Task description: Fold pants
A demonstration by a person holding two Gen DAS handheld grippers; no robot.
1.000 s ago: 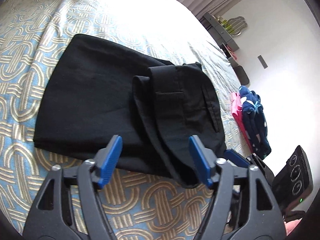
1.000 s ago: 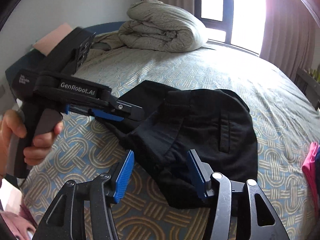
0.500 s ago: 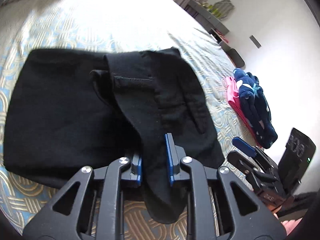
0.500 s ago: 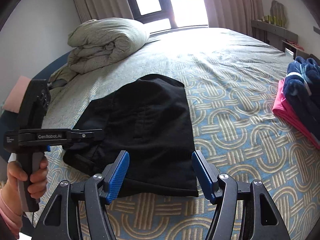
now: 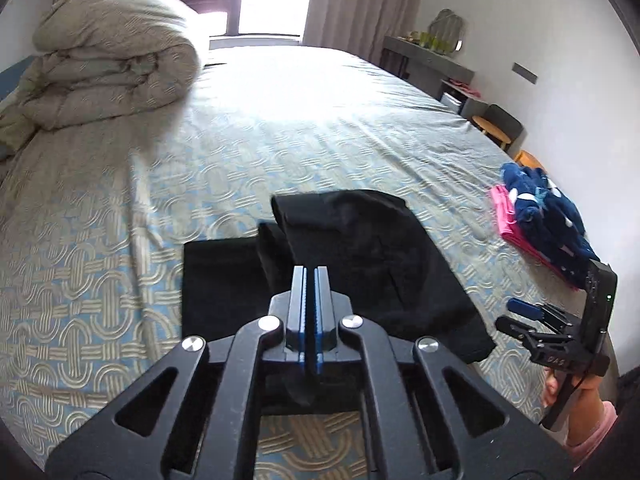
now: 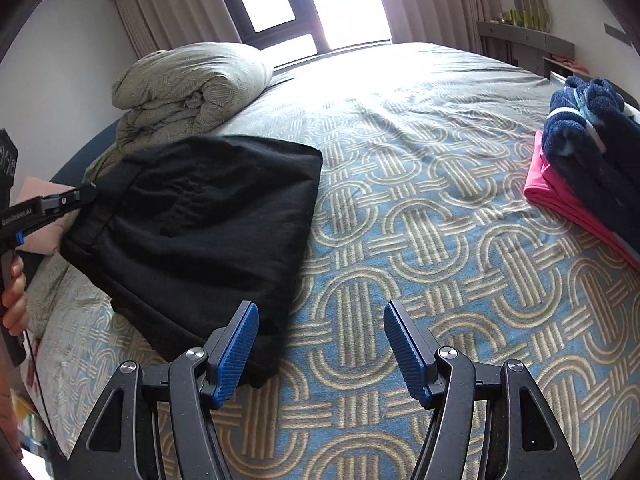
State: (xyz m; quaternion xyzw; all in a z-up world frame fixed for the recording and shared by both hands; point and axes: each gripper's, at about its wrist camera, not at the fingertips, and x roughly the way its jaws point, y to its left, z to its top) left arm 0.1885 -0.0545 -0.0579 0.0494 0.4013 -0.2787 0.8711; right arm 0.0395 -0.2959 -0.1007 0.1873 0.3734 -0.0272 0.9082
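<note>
The black pants (image 5: 360, 264) lie partly folded on the patterned bedspread (image 5: 120, 240). My left gripper (image 5: 310, 276) is shut on the waistband end of the pants and holds that edge lifted. In the right wrist view the pants (image 6: 208, 232) hang as a raised flap from the left gripper (image 6: 86, 192) at the left edge. My right gripper (image 6: 320, 344) is open and empty, just above the bedspread (image 6: 440, 240), with its left finger beside the pants' near corner. The right gripper also shows in the left wrist view (image 5: 524, 312) at the right.
A rolled grey duvet (image 5: 108, 64) lies at the head of the bed. A stack of folded navy and pink clothes (image 6: 588, 168) sits at the right bed edge. A desk and chair (image 5: 496, 124) stand by the far wall.
My left gripper has closed fully on the pants' waistband edge and lifted it off the bed. My right gripper stayed open and shifted right of the pants.
</note>
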